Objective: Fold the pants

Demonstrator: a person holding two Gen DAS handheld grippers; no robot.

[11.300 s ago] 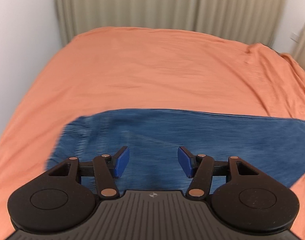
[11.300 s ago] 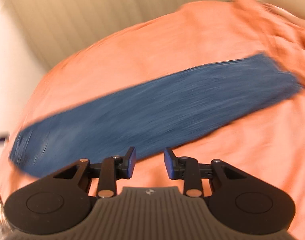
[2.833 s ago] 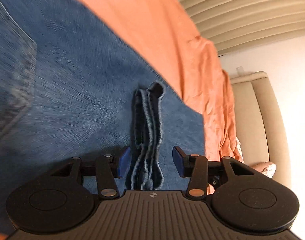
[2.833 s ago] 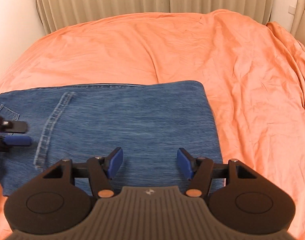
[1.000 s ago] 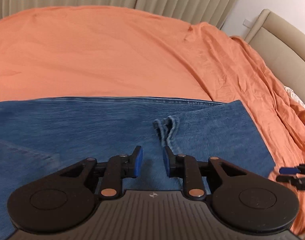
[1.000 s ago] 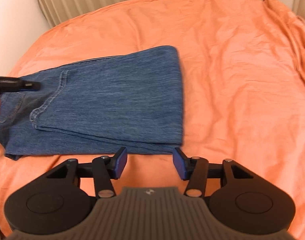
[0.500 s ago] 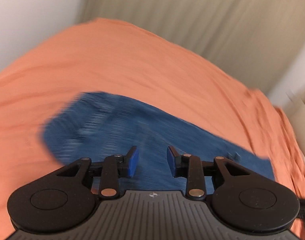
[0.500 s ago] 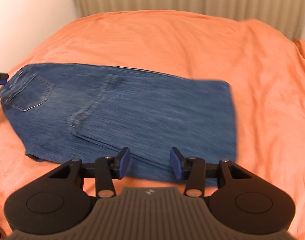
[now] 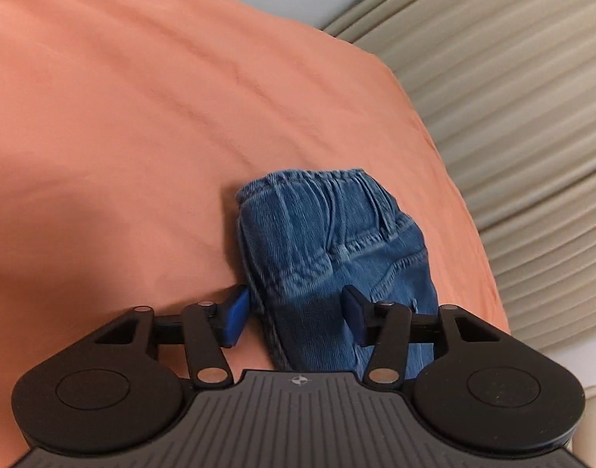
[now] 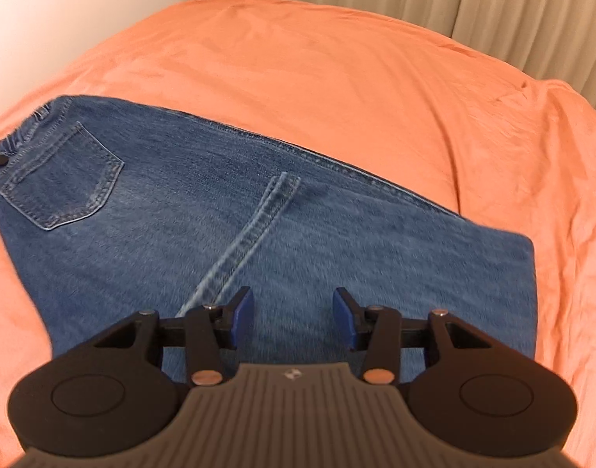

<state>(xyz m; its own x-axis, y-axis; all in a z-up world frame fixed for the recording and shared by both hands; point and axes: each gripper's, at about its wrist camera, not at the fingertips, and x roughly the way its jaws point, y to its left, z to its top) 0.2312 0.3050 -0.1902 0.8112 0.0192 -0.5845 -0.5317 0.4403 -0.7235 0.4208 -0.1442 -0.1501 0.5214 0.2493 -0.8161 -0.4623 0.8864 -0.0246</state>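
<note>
The jeans (image 10: 227, 210) lie folded on the bed (image 10: 337, 78). My left fingers (image 9: 233, 316), just opening, straddle the waistband end (image 9: 329, 241) without gripping. My right fingers (image 10: 241, 318) hover parted above the folded legs.

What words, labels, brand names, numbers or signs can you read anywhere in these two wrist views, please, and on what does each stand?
No readable text: there are no words, letters or numbers in either view.
Small round white emblem on the ribbed grey body of the left gripper: a symbol only, no letters.
The same emblem on the right gripper: a symbol only.
Blue denim jeans: no tag or brand patch shows.
Orange bedsheet and beige curtain: plain.
</note>
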